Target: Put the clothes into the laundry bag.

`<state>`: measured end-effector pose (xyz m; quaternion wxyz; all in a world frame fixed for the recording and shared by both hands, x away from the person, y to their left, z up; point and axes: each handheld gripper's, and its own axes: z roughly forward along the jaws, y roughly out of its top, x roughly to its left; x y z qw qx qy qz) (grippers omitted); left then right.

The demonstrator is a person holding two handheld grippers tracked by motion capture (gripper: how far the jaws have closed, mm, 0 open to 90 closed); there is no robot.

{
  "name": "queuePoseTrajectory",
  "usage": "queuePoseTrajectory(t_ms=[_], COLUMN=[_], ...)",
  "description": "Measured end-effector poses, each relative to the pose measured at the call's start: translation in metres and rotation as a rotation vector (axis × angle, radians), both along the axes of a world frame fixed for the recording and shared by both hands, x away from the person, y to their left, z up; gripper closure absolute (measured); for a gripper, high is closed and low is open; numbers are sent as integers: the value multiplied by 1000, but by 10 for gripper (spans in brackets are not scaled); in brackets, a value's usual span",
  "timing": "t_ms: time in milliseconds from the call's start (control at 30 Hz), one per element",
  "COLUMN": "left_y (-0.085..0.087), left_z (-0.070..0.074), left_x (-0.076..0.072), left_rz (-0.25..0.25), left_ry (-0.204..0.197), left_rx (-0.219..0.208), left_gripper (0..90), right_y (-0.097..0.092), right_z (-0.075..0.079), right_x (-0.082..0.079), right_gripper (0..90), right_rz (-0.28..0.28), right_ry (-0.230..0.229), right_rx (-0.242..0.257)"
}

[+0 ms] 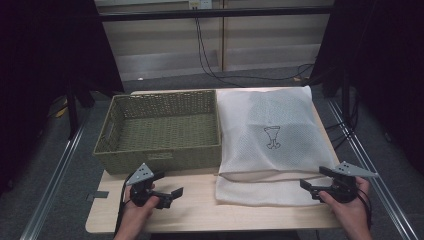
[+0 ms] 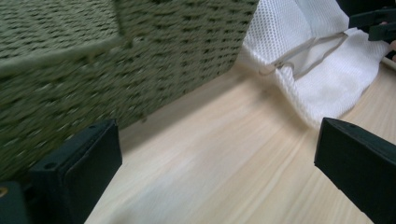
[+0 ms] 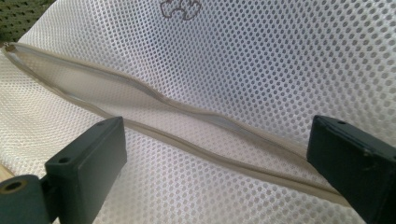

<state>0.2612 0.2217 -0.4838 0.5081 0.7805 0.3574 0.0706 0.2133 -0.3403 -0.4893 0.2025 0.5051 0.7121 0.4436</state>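
basket [image 1: 160, 131] left on table [image 1: 200, 212] | mesh bag [image 1: 270, 140] right, touching basket

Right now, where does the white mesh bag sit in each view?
High view: mesh bag covers the table's right half, beside the basket.
Left gripper view: upper right corner, past the basket's corner.
Right gripper view: spread across the picture, its open zipper edge running diagonally between the jaws.
Shared landmark: that beige zipper edge, which lies along the bag's near end.

A white mesh laundry bag [image 1: 270, 140] lies flat on the table's right half, touching the basket, its beige-edged zipper opening [image 3: 187, 121] gaping along the near side
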Motion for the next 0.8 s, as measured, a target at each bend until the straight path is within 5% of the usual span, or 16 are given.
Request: queuePoseTrajectory(t_ms=[467, 600, 800], left_y=[65, 66, 55], left_z=[-2, -4, -10], left_x=[-12, -10, -7], left_rz=[73, 82, 69], left_ry=[15, 23, 24], left_rx=[-17, -22, 52], left_gripper=[2, 3, 3], right_y=[-8, -6, -4], right_z=[0, -2, -1], right_x=[-13, -11, -10], right_gripper=[36, 39, 47], right_rz=[8, 15, 15], right_ry=[-1, 9, 8], right_rx=[16, 5, -2])
